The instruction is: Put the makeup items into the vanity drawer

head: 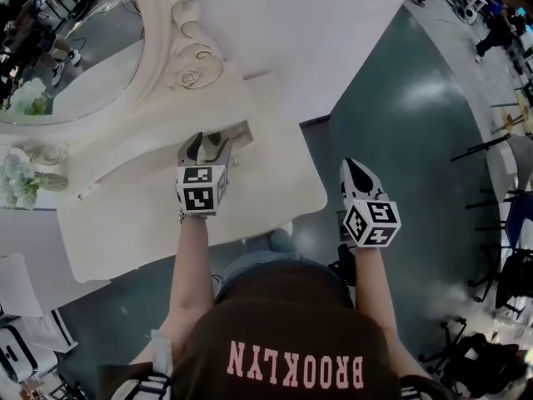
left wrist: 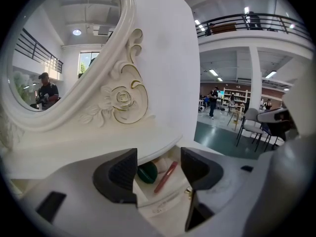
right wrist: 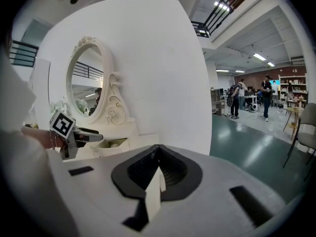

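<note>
The white vanity [head: 141,215] has a small drawer [head: 243,133] pulled out under its mirror shelf. In the left gripper view the drawer [left wrist: 170,206] holds a dark green round item [left wrist: 147,172], a slim pink-red lipstick pencil [left wrist: 166,177] and a pale item [left wrist: 159,163] behind them. My left gripper [head: 206,142] [left wrist: 159,168] hangs just above and in front of the drawer, jaws wide open, nothing between the pads. My right gripper [head: 356,167] [right wrist: 158,169] is off the table's right edge over the floor, shut and empty; its view shows the drawer [right wrist: 111,144] from the side.
An oval mirror [head: 75,48] in an ornate carved frame [left wrist: 121,98] rises behind the drawer. A white wall panel [right wrist: 148,68] backs the vanity. Pale flowers [head: 21,182] stand at the table's left. Green floor [head: 400,140] lies to the right; people and chairs stand far off.
</note>
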Demonstrator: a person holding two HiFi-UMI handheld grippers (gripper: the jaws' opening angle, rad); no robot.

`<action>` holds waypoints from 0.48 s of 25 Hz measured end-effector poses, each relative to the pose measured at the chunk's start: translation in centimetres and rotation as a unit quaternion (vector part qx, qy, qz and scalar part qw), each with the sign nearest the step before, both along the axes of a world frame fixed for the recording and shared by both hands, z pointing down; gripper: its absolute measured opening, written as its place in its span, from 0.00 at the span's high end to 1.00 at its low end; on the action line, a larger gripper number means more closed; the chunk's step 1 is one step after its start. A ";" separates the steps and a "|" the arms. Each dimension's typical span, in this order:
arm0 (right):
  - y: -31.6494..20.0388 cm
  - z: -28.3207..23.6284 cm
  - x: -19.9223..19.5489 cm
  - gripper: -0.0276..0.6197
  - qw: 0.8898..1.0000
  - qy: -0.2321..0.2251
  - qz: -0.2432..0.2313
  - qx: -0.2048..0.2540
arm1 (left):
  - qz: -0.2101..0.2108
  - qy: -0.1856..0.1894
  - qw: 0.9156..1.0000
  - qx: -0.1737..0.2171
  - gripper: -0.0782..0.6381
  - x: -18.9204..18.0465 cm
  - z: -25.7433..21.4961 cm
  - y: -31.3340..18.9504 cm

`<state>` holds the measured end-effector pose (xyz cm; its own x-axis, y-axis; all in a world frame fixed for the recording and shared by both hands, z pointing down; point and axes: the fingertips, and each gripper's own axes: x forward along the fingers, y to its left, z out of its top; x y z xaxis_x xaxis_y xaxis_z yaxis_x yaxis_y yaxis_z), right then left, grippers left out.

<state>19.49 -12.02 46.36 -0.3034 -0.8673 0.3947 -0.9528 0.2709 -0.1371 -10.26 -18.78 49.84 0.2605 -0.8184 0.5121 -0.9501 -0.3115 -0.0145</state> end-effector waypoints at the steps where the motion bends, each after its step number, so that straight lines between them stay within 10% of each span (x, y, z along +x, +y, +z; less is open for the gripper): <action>1: -0.2 -0.1 -0.3 0.96 1.000 -0.001 -0.004 0.002 | -0.002 0.001 1.000 0.003 0.53 -0.2 -0.2 0.1; 12: -2.2 -1.2 -4.0 0.96 0.999 -0.004 -0.045 0.024 | -0.041 0.044 0.997 0.040 0.69 -3.5 -2.3 1.4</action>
